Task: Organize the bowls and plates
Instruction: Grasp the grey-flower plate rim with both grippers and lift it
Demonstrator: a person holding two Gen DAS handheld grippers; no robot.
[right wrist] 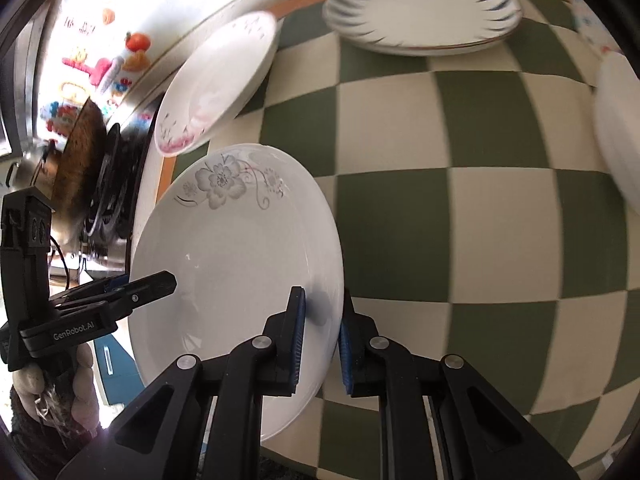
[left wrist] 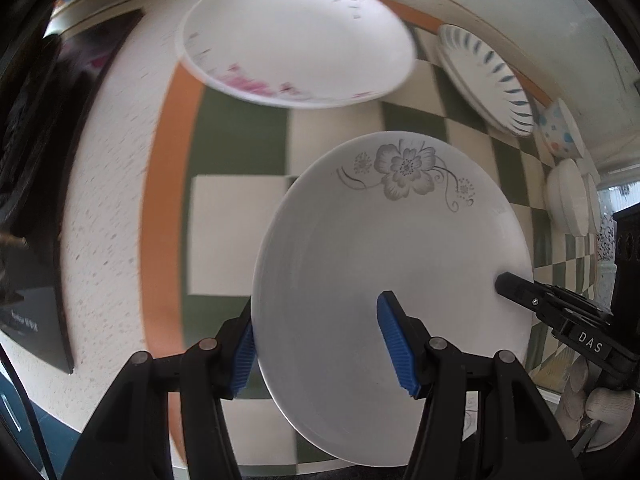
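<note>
Left wrist view: the grey-flowered plate [left wrist: 392, 272] is held tilted above the checkered cloth [left wrist: 236, 236], its rim pinched on one side by the left gripper [left wrist: 320, 344] and on the opposite side by the right gripper [right wrist: 322, 340]. Beyond it on the cloth lie a pink-flowered plate [left wrist: 296, 40] and a blue-striped plate [left wrist: 488, 80], with a dotted bowl [left wrist: 560, 128] near the far edge.
</note>
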